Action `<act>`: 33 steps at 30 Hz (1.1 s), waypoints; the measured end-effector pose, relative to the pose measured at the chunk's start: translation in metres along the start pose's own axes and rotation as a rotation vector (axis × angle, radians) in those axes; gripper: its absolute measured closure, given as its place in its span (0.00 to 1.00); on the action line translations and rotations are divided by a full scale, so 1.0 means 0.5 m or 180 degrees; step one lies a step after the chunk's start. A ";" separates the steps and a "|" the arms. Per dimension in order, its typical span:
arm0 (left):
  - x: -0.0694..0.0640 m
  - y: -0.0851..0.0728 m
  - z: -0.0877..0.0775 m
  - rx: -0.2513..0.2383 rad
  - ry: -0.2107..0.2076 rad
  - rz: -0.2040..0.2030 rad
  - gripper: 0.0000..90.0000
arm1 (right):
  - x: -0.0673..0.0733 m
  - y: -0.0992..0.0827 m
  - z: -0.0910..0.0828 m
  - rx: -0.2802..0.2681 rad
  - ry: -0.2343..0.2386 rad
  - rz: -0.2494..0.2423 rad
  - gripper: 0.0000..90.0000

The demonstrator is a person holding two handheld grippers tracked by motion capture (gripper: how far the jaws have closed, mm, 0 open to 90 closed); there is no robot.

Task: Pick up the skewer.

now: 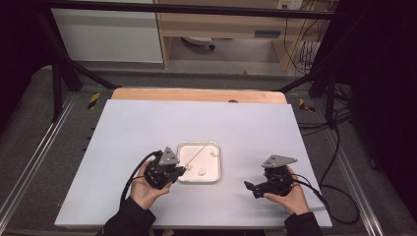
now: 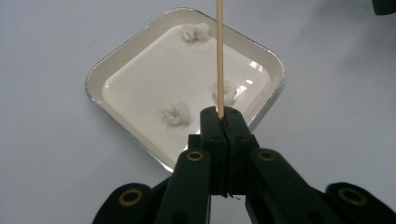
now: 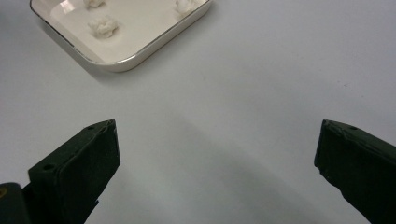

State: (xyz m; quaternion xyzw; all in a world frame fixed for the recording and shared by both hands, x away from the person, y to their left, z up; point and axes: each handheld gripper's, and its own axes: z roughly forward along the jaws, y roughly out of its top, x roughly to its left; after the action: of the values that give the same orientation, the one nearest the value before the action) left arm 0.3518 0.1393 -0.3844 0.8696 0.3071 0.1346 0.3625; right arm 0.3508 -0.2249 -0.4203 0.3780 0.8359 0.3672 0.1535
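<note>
Left gripper [image 2: 223,122] clamps a thin wooden skewer [image 2: 219,56] over the white square tray [image 2: 112,65] of three white puffs [image 2: 176,113]; right gripper [image 3: 217,154] gapes empty beside it

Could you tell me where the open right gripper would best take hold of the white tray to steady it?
Grip the tray's raised rim at the edge nearest the right gripper, coming in low from that side. The rim's thin, upturned lip fits between open jaws, and that side keeps clear of the skewer and white pieces.
</note>
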 end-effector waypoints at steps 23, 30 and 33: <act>0.051 -0.091 -0.056 -0.0319 0.0170 -0.0306 0.99 | 0.049 0.077 0.045 -0.0174 0.0127 0.0097 0.01; 0.054 -0.101 -0.063 -0.0384 0.0164 -0.0309 0.99 | 0.079 0.112 0.076 -0.0219 0.0214 0.0072 0.01; 0.058 -0.106 -0.065 -0.0396 0.0164 -0.0341 0.99 | 0.089 0.123 0.091 -0.0212 0.0224 0.0061 0.01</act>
State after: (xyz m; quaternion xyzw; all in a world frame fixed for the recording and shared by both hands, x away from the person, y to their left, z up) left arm 0.3365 0.2046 -0.3992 0.8240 0.3534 0.1562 0.4144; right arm 0.3773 -0.1418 -0.4053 0.3675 0.8244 0.4094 0.1330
